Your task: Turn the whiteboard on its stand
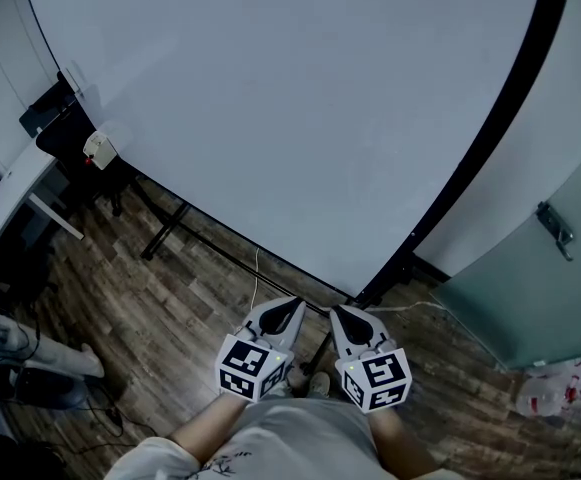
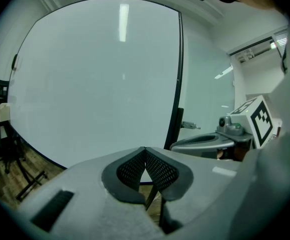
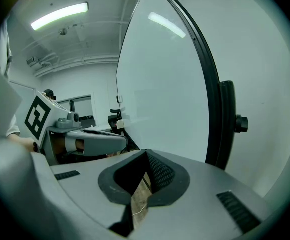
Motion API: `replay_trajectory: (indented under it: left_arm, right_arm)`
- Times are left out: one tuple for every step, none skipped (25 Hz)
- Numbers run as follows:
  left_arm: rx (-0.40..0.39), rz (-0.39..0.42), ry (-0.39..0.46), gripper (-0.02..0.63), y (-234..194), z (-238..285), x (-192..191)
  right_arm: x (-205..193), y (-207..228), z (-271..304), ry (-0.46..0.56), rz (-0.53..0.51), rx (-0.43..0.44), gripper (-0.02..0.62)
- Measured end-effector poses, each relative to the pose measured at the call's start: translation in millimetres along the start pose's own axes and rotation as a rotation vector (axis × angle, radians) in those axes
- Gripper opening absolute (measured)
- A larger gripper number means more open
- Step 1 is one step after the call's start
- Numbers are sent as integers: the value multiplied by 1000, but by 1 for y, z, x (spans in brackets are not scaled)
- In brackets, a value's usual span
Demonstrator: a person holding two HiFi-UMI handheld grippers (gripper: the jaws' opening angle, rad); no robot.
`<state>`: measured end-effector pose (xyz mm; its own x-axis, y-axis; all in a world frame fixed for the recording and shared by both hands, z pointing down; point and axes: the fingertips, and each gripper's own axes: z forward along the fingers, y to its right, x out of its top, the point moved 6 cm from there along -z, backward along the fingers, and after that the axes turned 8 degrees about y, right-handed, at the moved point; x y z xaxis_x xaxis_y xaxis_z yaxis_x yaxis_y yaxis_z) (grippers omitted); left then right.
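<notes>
The whiteboard (image 1: 290, 108) is a large blank white panel with a black frame (image 1: 510, 98), and it fills the upper head view. Its black stand legs (image 1: 162, 230) rest on the wood floor. Both grippers are low near my body, side by side and short of the board's bottom edge. My left gripper (image 1: 292, 308) is shut with nothing between its fingers, tips meeting (image 2: 145, 149) in front of the whiteboard (image 2: 95, 79). My right gripper (image 1: 338, 313) is shut and empty too (image 3: 145, 153), facing the board's right frame (image 3: 208, 89) and the stand upright with a knob (image 3: 239, 124).
A small white box (image 1: 98, 148) sits at the board's left end, near a white desk (image 1: 10, 193) and a black chair (image 1: 45, 108). A frosted glass door with a handle (image 1: 555, 230) stands at the right. Plastic bags (image 1: 560, 393) and a thin cable (image 1: 255, 273) lie on the floor.
</notes>
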<state>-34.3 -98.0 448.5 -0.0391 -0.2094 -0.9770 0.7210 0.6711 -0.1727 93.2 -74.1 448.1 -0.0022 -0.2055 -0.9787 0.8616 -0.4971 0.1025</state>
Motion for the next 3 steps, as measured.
replay_trajectory:
  left_arm:
    - [2, -1, 1, 11, 0, 0, 1]
    - [3, -1, 2, 11, 0, 1, 1]
    - [5, -2, 2, 11, 0, 1, 2]
  right_arm:
    - [1, 0, 0, 1, -1, 2, 6]
    - [2, 0, 0, 1, -2, 4, 6]
    - [2, 0, 0, 2, -3, 5, 6]
